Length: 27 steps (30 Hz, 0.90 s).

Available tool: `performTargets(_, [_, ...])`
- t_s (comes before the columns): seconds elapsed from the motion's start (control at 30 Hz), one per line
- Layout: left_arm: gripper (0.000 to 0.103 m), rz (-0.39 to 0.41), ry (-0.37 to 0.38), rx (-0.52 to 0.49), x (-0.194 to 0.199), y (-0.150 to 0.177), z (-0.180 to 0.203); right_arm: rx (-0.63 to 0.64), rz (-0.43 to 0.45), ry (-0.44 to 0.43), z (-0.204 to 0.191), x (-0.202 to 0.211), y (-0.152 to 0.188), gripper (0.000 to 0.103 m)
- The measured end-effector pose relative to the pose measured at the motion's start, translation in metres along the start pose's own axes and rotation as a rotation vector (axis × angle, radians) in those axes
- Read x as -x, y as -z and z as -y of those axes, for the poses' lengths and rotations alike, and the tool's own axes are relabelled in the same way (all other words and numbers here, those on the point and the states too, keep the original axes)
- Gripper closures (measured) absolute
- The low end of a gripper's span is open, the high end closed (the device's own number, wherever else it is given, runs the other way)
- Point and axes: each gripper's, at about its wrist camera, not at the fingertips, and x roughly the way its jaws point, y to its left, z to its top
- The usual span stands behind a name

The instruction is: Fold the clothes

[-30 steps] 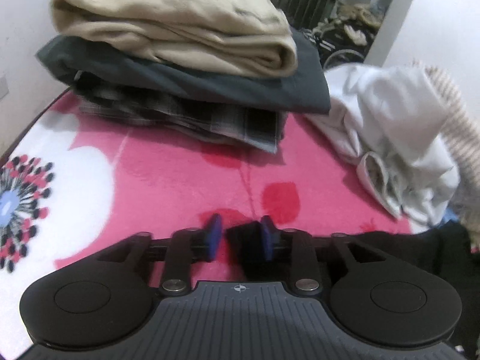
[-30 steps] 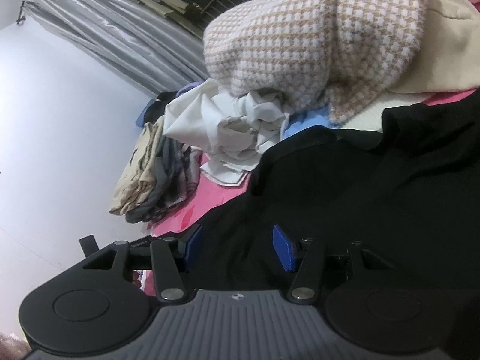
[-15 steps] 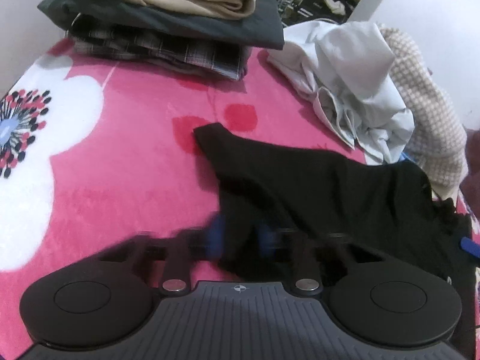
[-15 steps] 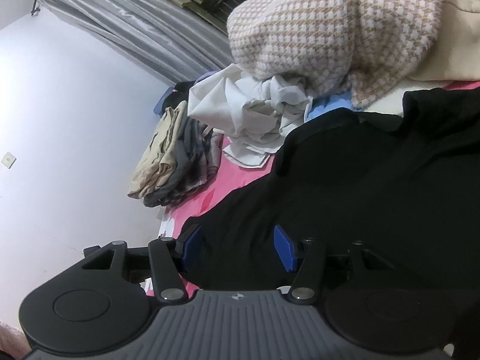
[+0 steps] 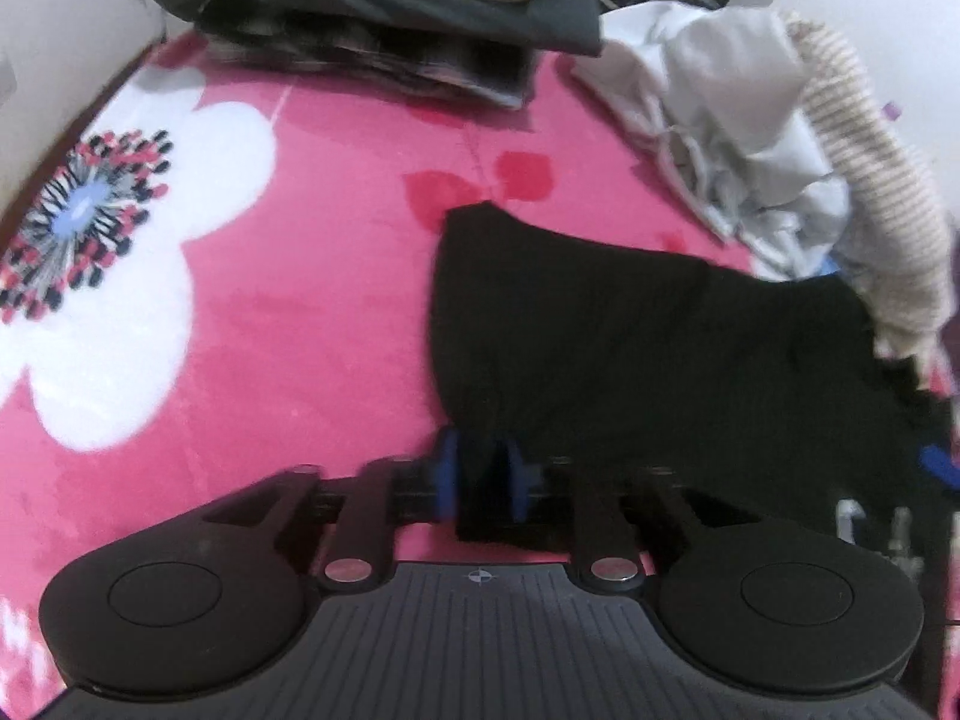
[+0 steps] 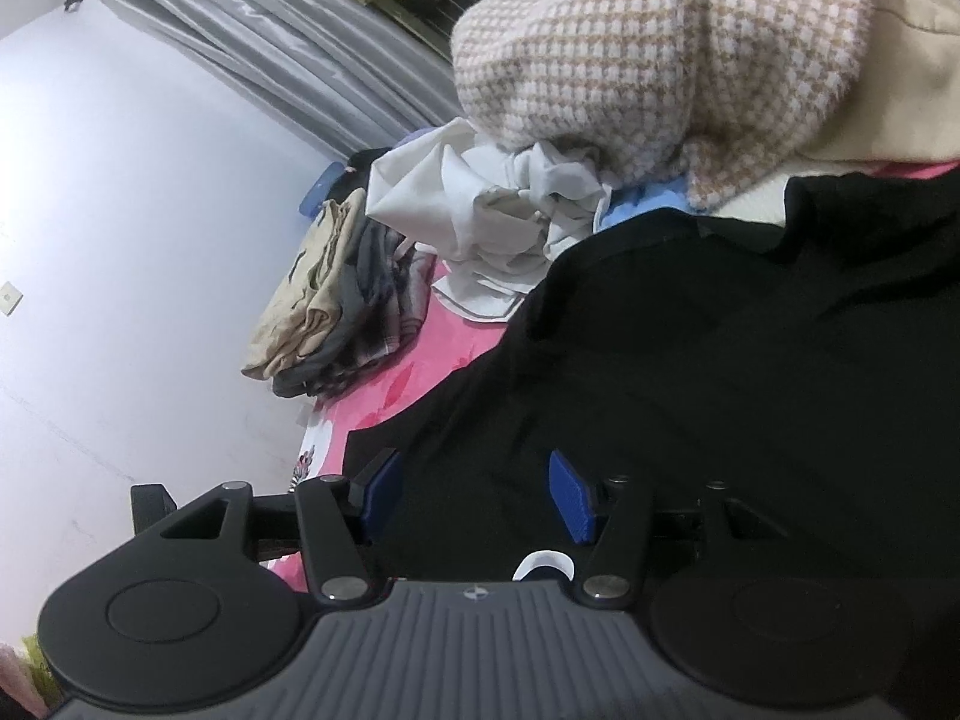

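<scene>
Right now your left gripper [image 5: 478,471] has its blue pads [image 5: 445,471] set close with a fold of the black knit garment [image 5: 630,330] between them; its jaws have just been opening, and you cannot tell whether the pads press the cloth. Your right gripper [image 6: 477,495] stands spread, black fabric lying between its pads without touching them. That black garment lies flat on the pink fleece blanket with white flowers [image 5: 288,276]. Just beyond the garment sits a crumpled white shirt [image 5: 720,120] under a beige-and-white checked woolly sweater [image 6: 660,54]. Farthest from the garment, by the wall, rests the folded stack of beige, grey and plaid clothes [image 5: 384,6].
</scene>
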Motion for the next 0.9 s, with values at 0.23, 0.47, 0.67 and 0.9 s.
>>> performTargets(0.23, [0.059, -0.038, 0.06, -0.118, -0.001, 0.014, 0.009, -0.012, 0.004, -0.002, 0.005, 0.003, 0.003, 0.045])
performTargets(0.47, [0.078, -0.053, -0.022, -0.24, 0.006, 0.023, -0.001, -0.003, 0.016, 0.004, 0.003, 0.01, 0.005, 0.045])
performTargets(0.67, [0.078, -0.019, -0.15, -0.107, 0.025, 0.018, -0.04, 0.023, 0.023, 0.024, 0.001, 0.02, 0.012, 0.045])
performTargets(0.9, [0.071, 0.163, -0.126, -0.131, 0.035, -0.003, -0.007, 0.175, 0.039, 0.132, -0.026, 0.029, 0.028, 0.045])
